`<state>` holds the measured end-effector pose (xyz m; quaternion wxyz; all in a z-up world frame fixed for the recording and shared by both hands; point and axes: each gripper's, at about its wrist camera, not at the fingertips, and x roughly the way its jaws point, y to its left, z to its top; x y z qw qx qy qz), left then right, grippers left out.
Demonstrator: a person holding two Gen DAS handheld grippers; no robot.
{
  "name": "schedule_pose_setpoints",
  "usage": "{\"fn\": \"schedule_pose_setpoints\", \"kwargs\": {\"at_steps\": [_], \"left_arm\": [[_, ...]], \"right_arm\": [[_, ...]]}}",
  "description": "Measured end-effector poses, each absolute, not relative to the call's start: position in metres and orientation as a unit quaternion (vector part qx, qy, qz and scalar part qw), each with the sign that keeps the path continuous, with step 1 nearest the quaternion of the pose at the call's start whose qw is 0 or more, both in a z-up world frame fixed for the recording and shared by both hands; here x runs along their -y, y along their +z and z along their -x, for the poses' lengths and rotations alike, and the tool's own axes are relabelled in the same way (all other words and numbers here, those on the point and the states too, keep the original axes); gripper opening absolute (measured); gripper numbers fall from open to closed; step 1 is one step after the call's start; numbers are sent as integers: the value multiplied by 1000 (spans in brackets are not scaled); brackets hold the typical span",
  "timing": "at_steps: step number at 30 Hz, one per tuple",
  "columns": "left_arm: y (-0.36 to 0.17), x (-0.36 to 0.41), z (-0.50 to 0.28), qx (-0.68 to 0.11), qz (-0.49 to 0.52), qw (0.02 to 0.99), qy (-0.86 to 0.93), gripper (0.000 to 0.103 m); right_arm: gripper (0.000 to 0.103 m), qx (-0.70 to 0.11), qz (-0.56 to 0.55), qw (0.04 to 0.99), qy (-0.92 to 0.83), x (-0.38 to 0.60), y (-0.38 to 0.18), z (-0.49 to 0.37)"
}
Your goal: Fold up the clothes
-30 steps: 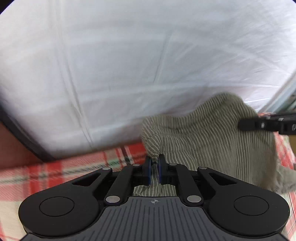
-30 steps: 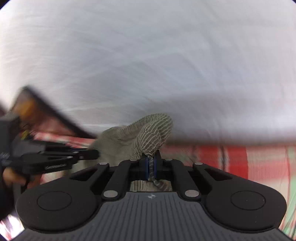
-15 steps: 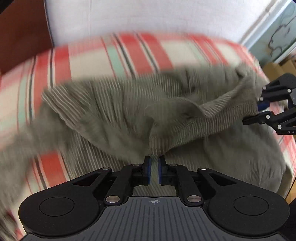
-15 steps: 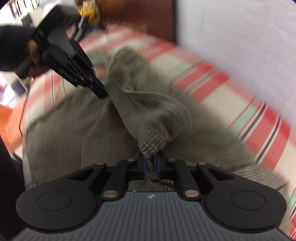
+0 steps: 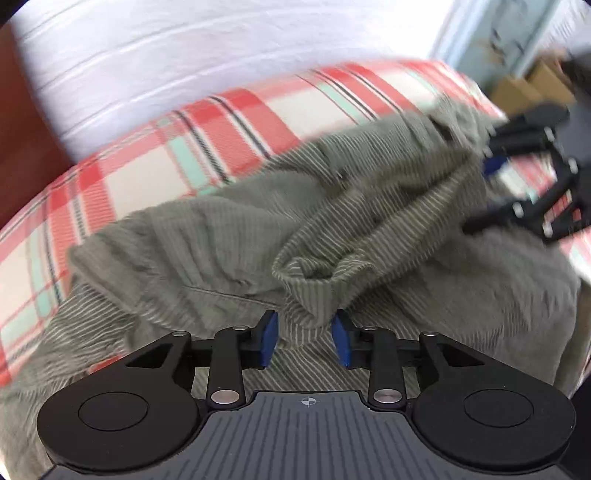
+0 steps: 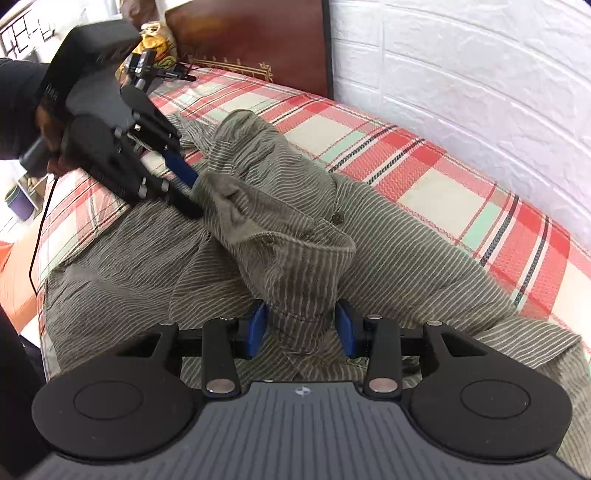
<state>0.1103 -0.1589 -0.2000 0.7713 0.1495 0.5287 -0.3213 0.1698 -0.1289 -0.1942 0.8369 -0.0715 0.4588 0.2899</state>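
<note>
On the plaid bedcover (image 6: 436, 177) lies the olive striped shirt (image 6: 295, 221), spread loosely and rumpled, with a raised bunched ridge of fabric running across its middle from one gripper to the other. A small button shows on the cloth near the ridge. The garment covers most of the near part of the mattress; one edge trails toward the near right of the right wrist view.

Left gripper (image 5: 306, 341): jaws parted and opening. A fold of the shirt stands between the blue pads (image 5: 271, 339), but the pads do not press on it. The same tool appears in the right wrist view (image 6: 184, 184), carried by a hand (image 6: 50, 133), fingers pointing at the far end of the ridge with cloth against them.

Right gripper (image 6: 301, 328): jaws likewise parted and opening, a hump of the shirt between the pads without being pinched. In the left wrist view it shows at the right edge (image 5: 491, 192), blurred, beside the shirt's far end.

Surroundings: a white brick-pattern wall (image 6: 480, 74) runs along the bed's far side; a dark wooden headboard (image 6: 251, 33) stands at the end. A yellow bag (image 6: 155, 40) sits by the headboard; its contents cannot be made out. Cardboard boxes (image 5: 532, 88) show blurred beyond the bed, contents not visible.
</note>
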Motion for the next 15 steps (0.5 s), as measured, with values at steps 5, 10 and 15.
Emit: {"fn": "schedule_pose_setpoints", "kwargs": {"at_steps": [5, 10, 15], "left_arm": [[-209, 168, -113, -522, -163, 772, -324, 53], [-204, 169, -124, -516, -117, 784, -325, 16], [-182, 166, -135, -491, -99, 801, -327, 7]], "right_arm": [[45, -467, 67, 832, 290, 133, -195, -170], [45, -469, 49, 834, 286, 134, -194, -173], [13, -471, 22, 833, 290, 139, -179, -189]]}}
